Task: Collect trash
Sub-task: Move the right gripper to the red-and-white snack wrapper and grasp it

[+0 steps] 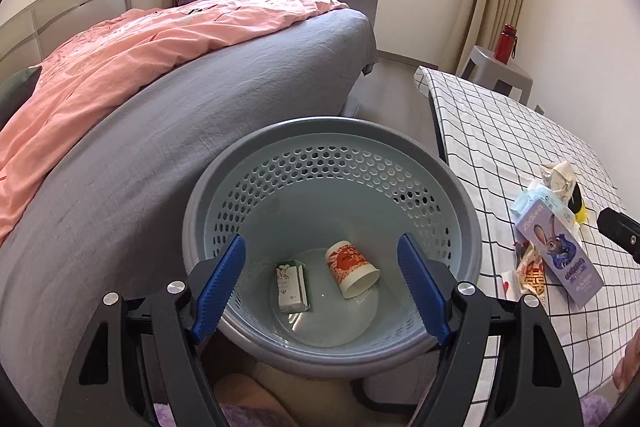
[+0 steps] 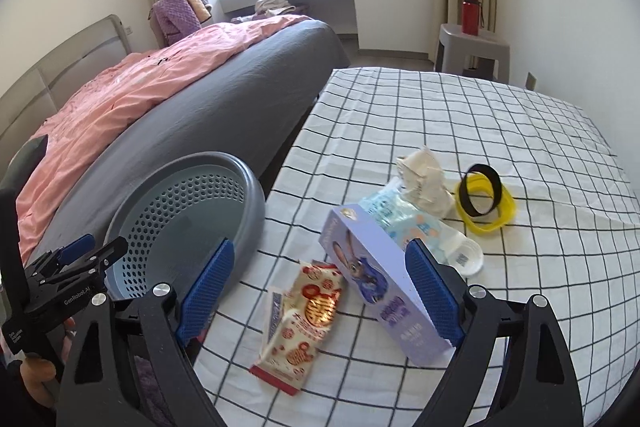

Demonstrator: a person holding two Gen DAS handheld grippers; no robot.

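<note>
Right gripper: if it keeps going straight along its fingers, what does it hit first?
Probably the red-and-white snack wrapper on the checked tablecloth; the open right gripper frames it, with the purple rabbit box just right. Depth is unclear.

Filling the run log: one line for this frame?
left tool: open, over bin | bin: cup, small carton | right tool: open, empty, over table | ahead: snack wrapper, purple box
</note>
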